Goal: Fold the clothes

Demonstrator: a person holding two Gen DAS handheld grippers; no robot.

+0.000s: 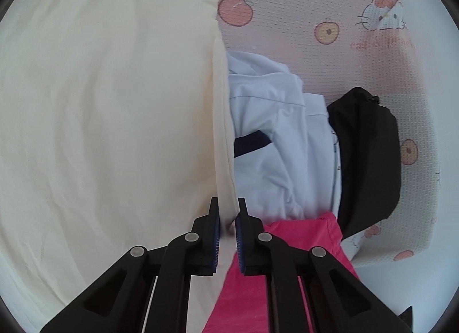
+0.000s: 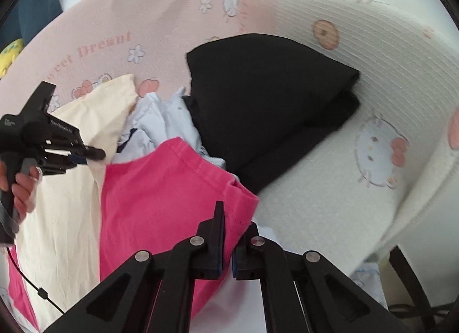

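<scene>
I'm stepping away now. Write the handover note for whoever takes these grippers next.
Left gripper: shut on the cream garment at its edge.
Right gripper: shut on the pink garment at its corner.
White shirt lies crumpled between them; black garment sits folded on the printed blanket.
Done: black piece only, it seems.
Left: fold cream, pink and white.

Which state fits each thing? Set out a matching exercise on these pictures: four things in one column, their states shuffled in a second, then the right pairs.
1 cream garment
2 pink garment
3 black garment
4 light blue shirt

A crumpled in the middle
B pinched by the right gripper
C folded, ungripped
D pinched by the left gripper

Pairs: 1-D, 2-B, 3-C, 4-A
</scene>
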